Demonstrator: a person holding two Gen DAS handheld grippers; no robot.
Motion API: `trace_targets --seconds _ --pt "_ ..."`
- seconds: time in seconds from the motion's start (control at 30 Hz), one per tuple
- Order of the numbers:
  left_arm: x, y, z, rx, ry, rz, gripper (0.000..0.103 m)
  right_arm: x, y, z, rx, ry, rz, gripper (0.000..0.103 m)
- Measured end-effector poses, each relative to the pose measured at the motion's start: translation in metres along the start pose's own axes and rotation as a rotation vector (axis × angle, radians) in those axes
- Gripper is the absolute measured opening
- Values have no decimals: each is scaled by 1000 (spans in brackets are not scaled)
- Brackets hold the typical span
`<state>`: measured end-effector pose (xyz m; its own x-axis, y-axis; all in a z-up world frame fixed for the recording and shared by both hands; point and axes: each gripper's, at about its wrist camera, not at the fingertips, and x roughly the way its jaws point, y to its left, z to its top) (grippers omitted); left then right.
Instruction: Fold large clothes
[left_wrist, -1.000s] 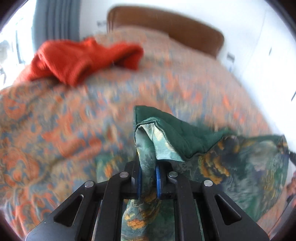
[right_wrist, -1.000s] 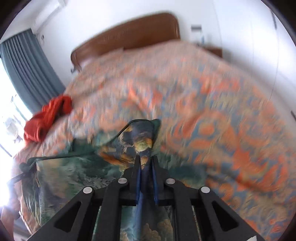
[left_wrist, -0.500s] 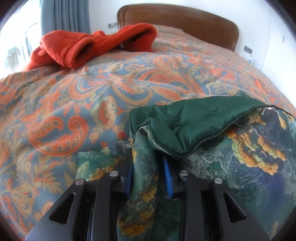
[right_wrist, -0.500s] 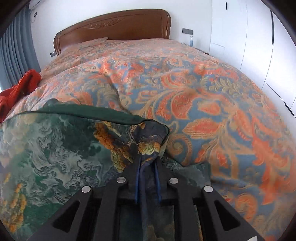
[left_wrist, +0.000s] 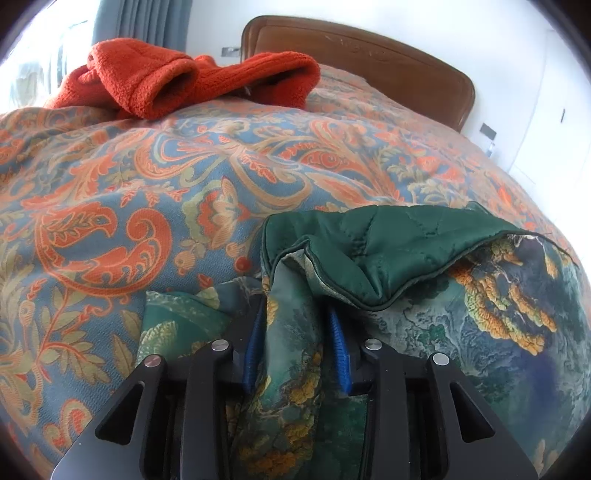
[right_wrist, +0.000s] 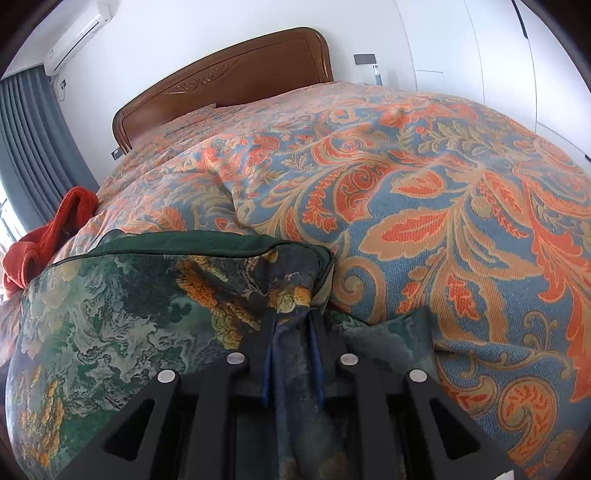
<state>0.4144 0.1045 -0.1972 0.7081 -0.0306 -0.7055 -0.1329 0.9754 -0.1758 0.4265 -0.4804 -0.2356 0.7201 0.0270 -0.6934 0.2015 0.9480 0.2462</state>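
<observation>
A green quilted garment with a dark green lining and a printed green and orange outer side (left_wrist: 461, 314) lies low on the bed. My left gripper (left_wrist: 295, 325) holds a bunched edge of it between its blue pads, with the jaws partly apart around the cloth. My right gripper (right_wrist: 291, 325) is shut on another bunched edge of the same garment (right_wrist: 122, 325). The garment stretches between the two grippers, its lining edge folded over at the top.
The bed carries a paisley orange and blue cover (left_wrist: 147, 192) (right_wrist: 443, 221). An orange knit sweater (left_wrist: 166, 81) lies crumpled at the far left, and shows in the right wrist view (right_wrist: 48, 243). A wooden headboard (right_wrist: 229, 81) stands at the back.
Both grippers have come down and forward with the garment, from held up in the air to resting on the bed. The left jaws have widened a little around the cloth.
</observation>
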Motion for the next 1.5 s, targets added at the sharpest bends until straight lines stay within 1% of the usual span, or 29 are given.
trace_targets --seconds 0.1,0.2,0.27,0.3,0.33,0.37,0.4,0.43,0.47,0.5,0.57,0.67,0.77,0.83,0.93,1.07,1.2,1.37,1.5 --pt "-1 0 1 3 5 14 39 -1 3 0 -13 -11 -21 18" --pt "-6 -2 1 7 0 55 48 -6 6 0 -23 -22 -40 19" --pt "-10 -4 1 12 -5 94 59 -11 9 0 -30 -27 -62 21" --pt "-13 -5 2 19 -4 122 63 -16 12 2 -42 -29 -92 24" --pt "-16 -6 3 24 -1 144 73 -23 17 5 -62 -31 -129 29" --pt "-19 -6 5 30 1 170 86 -31 22 8 -83 -36 -162 35" --pt "-22 -6 7 31 3 187 93 -43 27 10 -107 -55 -202 54" --pt "-27 -5 8 22 5 210 100 -62 32 13 -123 -88 -243 76" --pt "-33 -4 9 11 -1 208 100 -73 34 15 -124 -107 -261 84" --pt "-40 -2 9 -2 -5 191 100 -91 36 16 -120 -134 -286 87" --pt "-59 1 7 -31 -4 149 100 -126 43 16 -122 -172 -314 87" --pt "-85 -2 -1 -35 -28 126 100 -170 56 10 -151 -218 -360 87" --pt "-117 -14 -15 14 -65 115 100 -217 74 -2 -188 -284 -390 87" --pt "-141 -22 -31 55 -83 92 101 -237 83 -8 -205 -303 -400 87" --pt "-163 -29 -51 97 -81 55 101 -267 97 -20 -227 -309 -399 89" --pt "-179 -39 -78 155 -48 49 101 -293 105 -32 -230 -312 -406 91" --pt "-191 -48 -92 183 -45 30 101 -309 105 -39 -221 -306 -412 91" --pt "-205 -63 -100 196 -29 3 101 -324 105 -44 -227 -308 -431 91" --pt "-217 -78 -100 228 -45 -19 102 -332 107 -46 -238 -317 -444 91"
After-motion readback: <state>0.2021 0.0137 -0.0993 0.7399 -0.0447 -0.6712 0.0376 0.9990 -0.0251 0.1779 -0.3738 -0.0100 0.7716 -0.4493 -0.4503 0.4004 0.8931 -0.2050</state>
